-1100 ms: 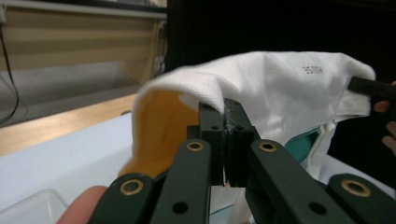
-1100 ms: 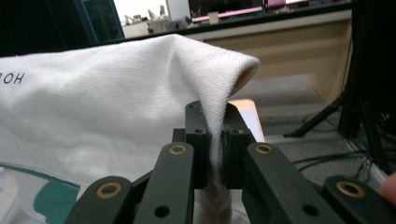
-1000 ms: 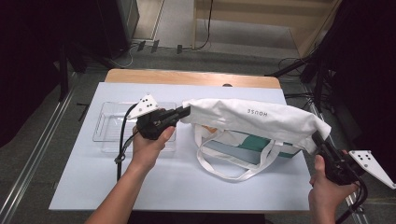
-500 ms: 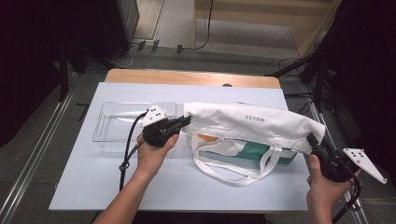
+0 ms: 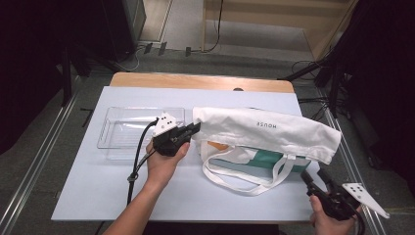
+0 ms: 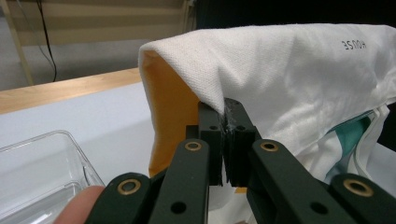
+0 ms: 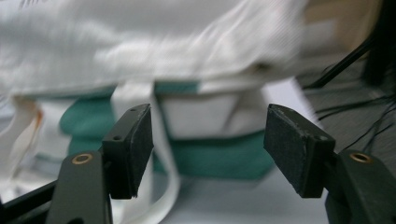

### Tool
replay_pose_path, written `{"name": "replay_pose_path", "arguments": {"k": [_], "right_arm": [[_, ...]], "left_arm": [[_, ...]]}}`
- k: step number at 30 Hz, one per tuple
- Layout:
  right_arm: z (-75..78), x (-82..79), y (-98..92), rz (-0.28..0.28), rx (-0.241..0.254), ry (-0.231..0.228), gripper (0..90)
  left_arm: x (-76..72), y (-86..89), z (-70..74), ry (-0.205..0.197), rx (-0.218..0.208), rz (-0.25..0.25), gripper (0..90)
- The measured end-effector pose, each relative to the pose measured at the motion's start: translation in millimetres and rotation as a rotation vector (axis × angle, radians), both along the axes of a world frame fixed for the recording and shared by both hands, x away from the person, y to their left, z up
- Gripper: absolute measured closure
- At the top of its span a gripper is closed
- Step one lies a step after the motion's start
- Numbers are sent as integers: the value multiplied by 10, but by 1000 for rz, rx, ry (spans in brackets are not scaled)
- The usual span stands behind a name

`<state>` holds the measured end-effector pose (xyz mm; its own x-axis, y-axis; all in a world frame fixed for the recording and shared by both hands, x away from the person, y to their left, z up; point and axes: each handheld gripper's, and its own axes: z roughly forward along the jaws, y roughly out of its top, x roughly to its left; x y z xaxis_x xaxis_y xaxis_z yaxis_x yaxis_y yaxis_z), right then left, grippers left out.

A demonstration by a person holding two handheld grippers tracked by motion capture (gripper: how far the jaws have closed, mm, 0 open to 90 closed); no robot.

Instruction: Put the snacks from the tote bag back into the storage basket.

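Note:
A white cloth tote bag [image 5: 266,131] with small grey lettering lies across the table's middle, its upper layer lifted at the left corner. My left gripper [image 5: 194,129] is shut on that corner's edge, and the cloth [image 6: 280,70] is pinched between its jaws, showing an orange lining. A teal and white box [image 5: 254,159] sits inside the bag, and the white handles [image 5: 244,181] loop toward the front. My right gripper [image 5: 315,177] is off the bag's right end near the table's front right corner. Its jaws have just been opening and hold nothing; the bag [image 7: 140,51] is blurred beyond them.
A clear plastic tray [image 5: 128,131] stands on the pale table cover [image 5: 98,196] left of the bag, right behind my left hand. A wooden table edge [image 5: 195,81] runs along the back. Dark cables lie on the floor to the right.
My right gripper has let go of the bag's right end and dropped toward the table's front right corner with its jaws apart. The bag has sunk onto the table. The left gripper lowered slightly.

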<state>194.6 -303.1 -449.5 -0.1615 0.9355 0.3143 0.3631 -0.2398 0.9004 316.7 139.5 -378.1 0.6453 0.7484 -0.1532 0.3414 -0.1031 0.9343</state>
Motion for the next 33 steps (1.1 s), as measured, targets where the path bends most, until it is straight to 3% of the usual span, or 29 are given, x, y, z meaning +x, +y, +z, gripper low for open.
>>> {"name": "replay_pose_path", "arguments": {"k": [3, 7, 8, 12, 17, 19, 20, 24, 27, 33], "right_arm": [[-58, 36, 132, 56, -25, 32, 371], [-124, 60, 282, 89, -59, 75, 423], [-144, 66, 310, 84, -72, 86, 435], [-208, 97, 339, 75, -79, 123, 473], [-230, 140, 328, 59, -81, 130, 491], [-234, 147, 331, 48, -89, 131, 487], [-219, 126, 346, 12, -100, 123, 495], [-148, 68, 389, 29, -106, 68, 542], [-172, 82, 407, 34, -101, 92, 534], [-237, 132, 333, 18, -90, 125, 536]], "left_arm": [[3, 6, -2, 15, 6, 5, 869], [-10, 11, -30, 28, 10, 24, 716], [-19, 14, -37, 27, 14, 36, 657], [-67, 44, -77, 30, 20, 51, 570], [-171, 60, -143, 48, 17, 81, 460], [-258, 35, -179, 38, 42, 81, 441], [-290, 24, -190, 35, 44, 81, 439], [-429, -72, -224, 12, 78, 67, 451], [-521, -168, -299, 5, 90, 52, 476], [-572, -375, -546, 33, 158, 19, 473]]}}
